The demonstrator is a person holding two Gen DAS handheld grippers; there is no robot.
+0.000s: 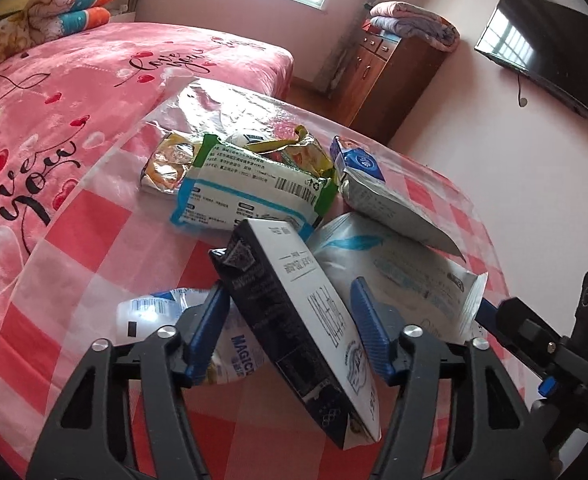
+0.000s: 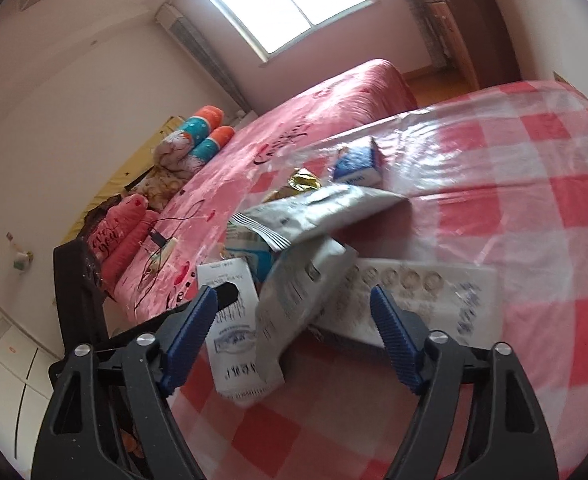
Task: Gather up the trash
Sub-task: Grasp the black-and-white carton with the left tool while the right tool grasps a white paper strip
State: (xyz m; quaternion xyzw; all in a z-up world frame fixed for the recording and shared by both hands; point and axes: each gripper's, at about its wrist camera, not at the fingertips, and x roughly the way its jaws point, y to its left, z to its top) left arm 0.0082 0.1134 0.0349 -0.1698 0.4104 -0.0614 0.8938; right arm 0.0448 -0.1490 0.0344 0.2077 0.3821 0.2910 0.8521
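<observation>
A pile of trash lies on the red-checked table [image 1: 94, 248]. In the left wrist view a black-and-white carton [image 1: 294, 320] stands tilted between the fingers of my open left gripper [image 1: 290, 304], with gaps on both sides. Behind it lie a wet-wipe pack [image 1: 246, 192], a yellow snack bag [image 1: 301, 152], a small blue-white carton [image 1: 357, 160] and white wrappers [image 1: 393, 272]. A clear bottle [image 1: 154, 316] lies left of the fingers. My right gripper [image 2: 294, 300] is open, with a silver-white bag [image 2: 294, 292] between its fingers and the carton [image 2: 230, 320] at the left finger.
A pink bed [image 1: 54, 112] with rolled pillows [image 1: 74, 4] borders the table's far side. A wooden cabinet [image 1: 385, 76] with folded blankets and a wall TV [image 1: 545, 60] stand beyond. My right gripper's body [image 1: 553, 340] shows at the right edge of the left wrist view.
</observation>
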